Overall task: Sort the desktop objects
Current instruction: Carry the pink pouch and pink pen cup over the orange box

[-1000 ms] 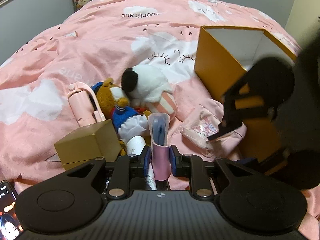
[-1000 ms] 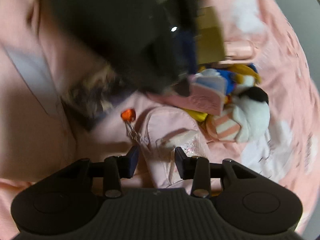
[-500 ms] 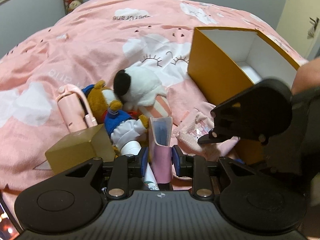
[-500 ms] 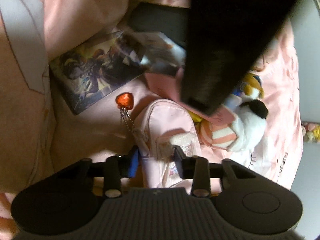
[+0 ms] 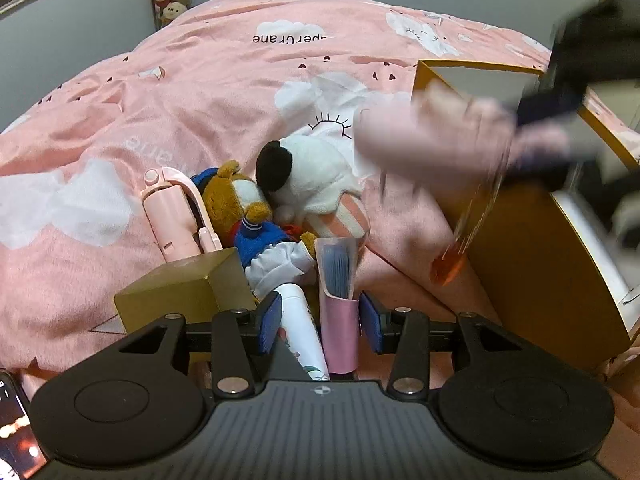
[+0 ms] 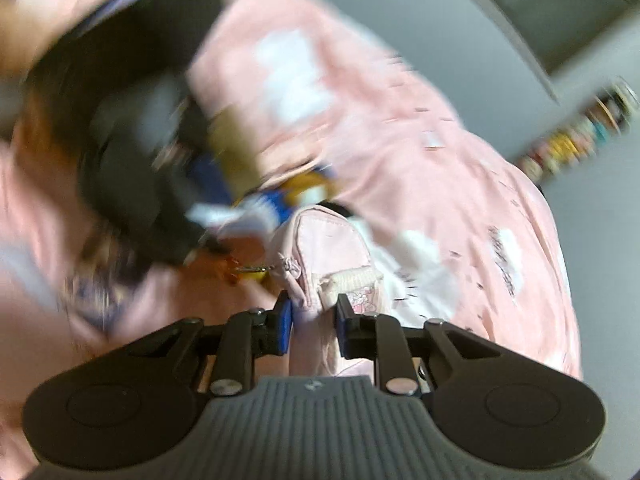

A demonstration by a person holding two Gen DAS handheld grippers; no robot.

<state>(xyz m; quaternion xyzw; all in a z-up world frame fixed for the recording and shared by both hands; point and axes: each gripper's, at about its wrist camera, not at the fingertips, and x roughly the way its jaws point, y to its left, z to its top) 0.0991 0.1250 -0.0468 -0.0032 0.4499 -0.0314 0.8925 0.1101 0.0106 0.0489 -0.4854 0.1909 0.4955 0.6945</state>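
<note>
The soft pink fabric zip pouch (image 6: 320, 256) is gripped at its near end between the fingers of the right gripper (image 6: 311, 320), whose jaws have just been closing onto it; it is carried clear of the pink cloud-print bedcover (image 5: 192, 92), its small orange charm (image 5: 448, 266) dangling on a chain to the left of the fingers. In the left wrist view the pouch is smeared by motion in front of the open orange cardboard box with a white lining (image 5: 532, 248), which is judged to be where it is meant to go. The left gripper (image 5: 320, 318) has just been opening: the pink card sleeve holding blue sheets (image 5: 338, 280) stands between its fingers, but both pads are seen clear of it, so it is released, apparently to be left standing there. A white tube (image 5: 300, 324) lies beside the sleeve, also between the fingers. Just beyond the fingertips, a gold box (image 5: 184, 292) and plush toys (image 5: 280, 200) wait unsorted.
</note>
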